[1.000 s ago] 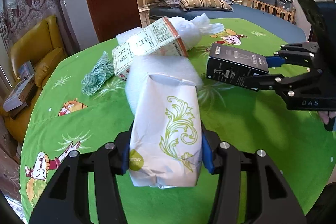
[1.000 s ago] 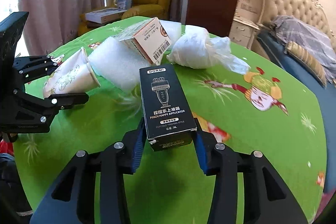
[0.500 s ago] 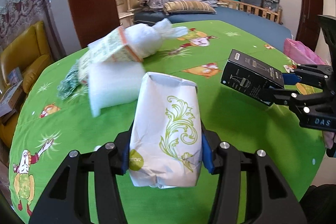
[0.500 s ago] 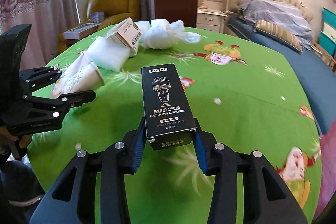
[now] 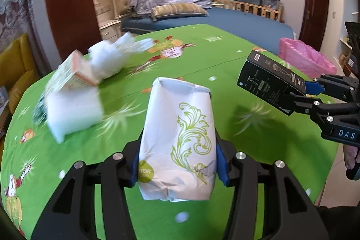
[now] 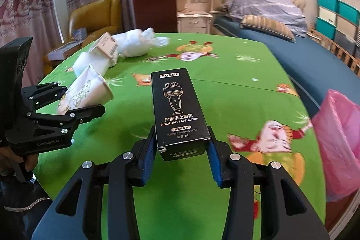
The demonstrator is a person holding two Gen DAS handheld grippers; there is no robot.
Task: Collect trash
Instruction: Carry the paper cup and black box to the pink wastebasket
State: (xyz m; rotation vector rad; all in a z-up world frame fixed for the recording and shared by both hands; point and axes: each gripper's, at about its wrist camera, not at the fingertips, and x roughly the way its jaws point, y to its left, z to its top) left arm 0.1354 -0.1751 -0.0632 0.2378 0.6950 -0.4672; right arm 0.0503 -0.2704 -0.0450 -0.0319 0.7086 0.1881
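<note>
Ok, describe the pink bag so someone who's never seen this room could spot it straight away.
Start at the round table with the green cartoon cloth. Go to its edge on the bed's side, the side away from the yellow armchair; the pink bag stands open there. It is the only pink, see-through plastic thing, while the trash on the table is white, black or cardboard.

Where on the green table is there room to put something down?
The green tablecloth is bare in the middle, between the white plastic bag and the pink bag. It is crowded at the far left, where the foam block, small carton and white bag bunch together.
</note>
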